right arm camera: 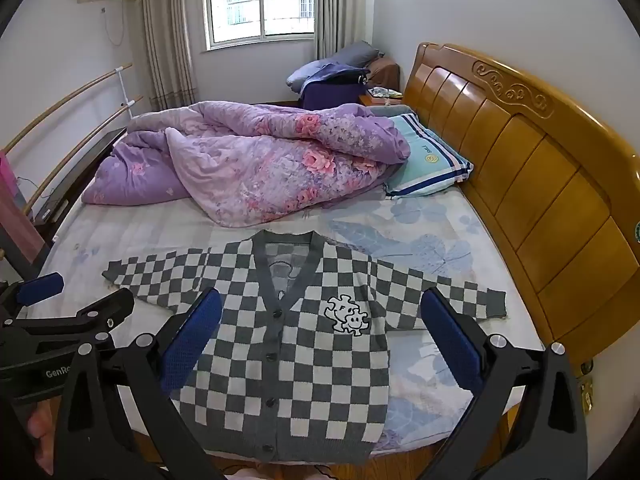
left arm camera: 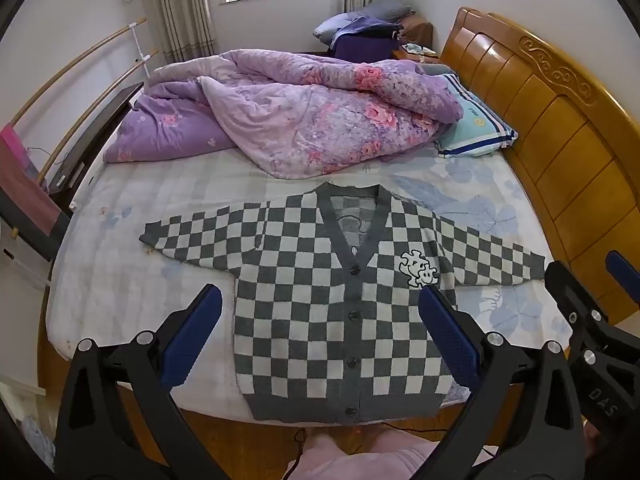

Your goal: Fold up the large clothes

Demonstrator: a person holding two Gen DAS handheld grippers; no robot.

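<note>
two grippers: i hold both above the near edge of the bed, and neither one touches anything.
left gripper point(left arm camera: 320, 320): my blue pads stand wide apart, with nothing between them; the body of the cardigan shows in the gap.
right gripper point(right arm camera: 322, 322): also wide apart and holding nothing; in the left wrist view i see it at the right border, near the right sleeve cuff.
cardigan point(left arm camera: 340, 312): grey and white checks, lying flat and face up on the bed sheet point(left arm camera: 120, 280), buttoned, both sleeves spread out to the sides, the hem at the near edge of the mattress.
patch point(left arm camera: 418, 269): a white puzzle-piece figure with a smiling face, sewn on the chest of the cardigan.
quilt point(left arm camera: 304, 120): purple with pink flowers, crumpled in a heap behind the cardigan, just beyond its collar.
pillow point(left arm camera: 476, 128): light green with blue stripes, beside the quilt, against the headboard point(left arm camera: 560, 128).
headboard: orange-brown wood, along the right side of the bed.
window point(right arm camera: 260, 0): on the far wall, with curtains at both sides.
</note>
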